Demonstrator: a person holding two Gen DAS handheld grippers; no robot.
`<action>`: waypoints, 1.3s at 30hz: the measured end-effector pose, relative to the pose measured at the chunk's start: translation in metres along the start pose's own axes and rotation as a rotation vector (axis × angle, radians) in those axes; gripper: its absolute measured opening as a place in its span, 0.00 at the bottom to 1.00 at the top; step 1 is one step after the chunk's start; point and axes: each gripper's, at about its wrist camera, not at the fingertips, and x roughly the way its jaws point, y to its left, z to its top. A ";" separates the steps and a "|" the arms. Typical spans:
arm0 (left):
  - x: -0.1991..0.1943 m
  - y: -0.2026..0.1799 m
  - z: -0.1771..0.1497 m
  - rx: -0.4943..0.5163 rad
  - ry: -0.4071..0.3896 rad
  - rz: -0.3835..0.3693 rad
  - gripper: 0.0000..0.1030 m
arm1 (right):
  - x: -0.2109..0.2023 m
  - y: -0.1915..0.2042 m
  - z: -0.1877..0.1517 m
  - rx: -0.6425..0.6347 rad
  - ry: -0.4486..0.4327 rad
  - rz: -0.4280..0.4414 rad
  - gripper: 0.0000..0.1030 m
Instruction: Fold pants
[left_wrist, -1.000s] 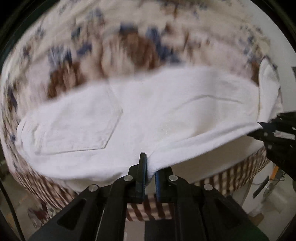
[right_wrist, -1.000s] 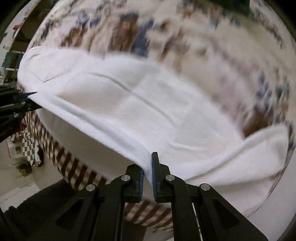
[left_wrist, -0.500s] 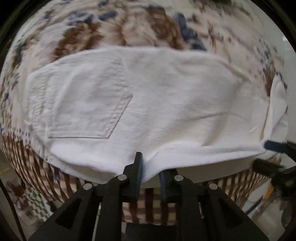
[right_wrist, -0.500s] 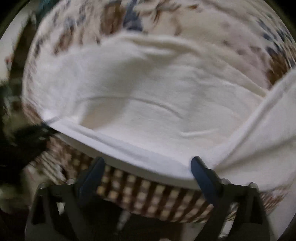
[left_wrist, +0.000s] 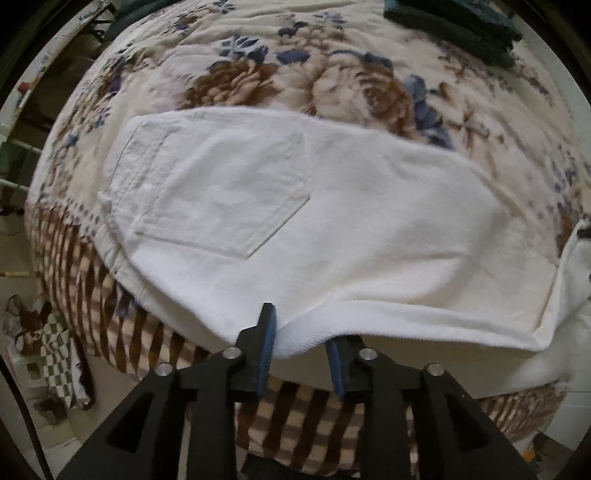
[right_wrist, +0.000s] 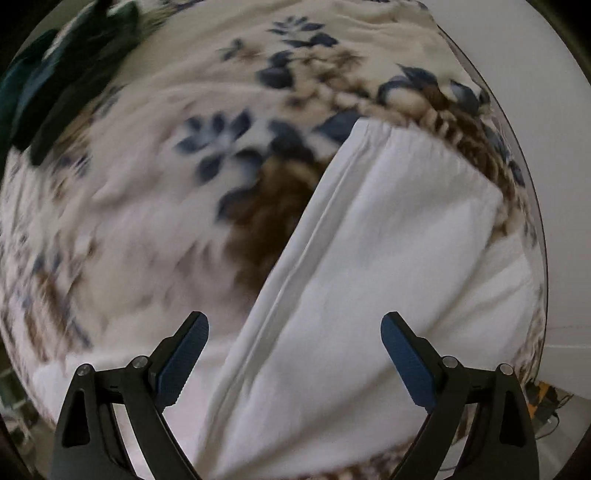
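White pants (left_wrist: 332, 221) lie flat on a floral bedspread (left_wrist: 295, 74), back pocket (left_wrist: 221, 199) up, waistband to the left. My left gripper (left_wrist: 301, 336) is open, its blue-padded fingers parted around the near edge of the pants at the bed's front edge; the cloth edge sits loose between them. In the right wrist view the pant legs (right_wrist: 369, 277) lie over the bedspread (right_wrist: 147, 184), running up to the cuffs at upper right. My right gripper (right_wrist: 295, 332) is wide open and empty above the legs.
Dark green folded clothes (left_wrist: 454, 26) lie at the far right of the bed and show in the right wrist view (right_wrist: 55, 74) at upper left. A checked bed skirt (left_wrist: 314, 424) hangs below the front edge. A white wall (right_wrist: 535, 184) stands at the right.
Both grippers held the pants' edge shut a second ago. Both have opened and let go. The pants settled flat on the bed. The right gripper swung toward the legs.
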 end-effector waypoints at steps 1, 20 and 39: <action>0.004 0.000 -0.004 -0.004 0.007 0.010 0.59 | 0.006 0.002 0.006 -0.011 0.007 -0.009 0.94; -0.008 0.055 0.014 -0.180 -0.159 0.089 0.93 | -0.066 -0.188 -0.113 0.418 -0.208 0.168 0.05; 0.044 0.188 0.003 -0.546 0.014 -0.242 0.93 | 0.002 -0.084 -0.219 0.551 -0.021 0.423 0.75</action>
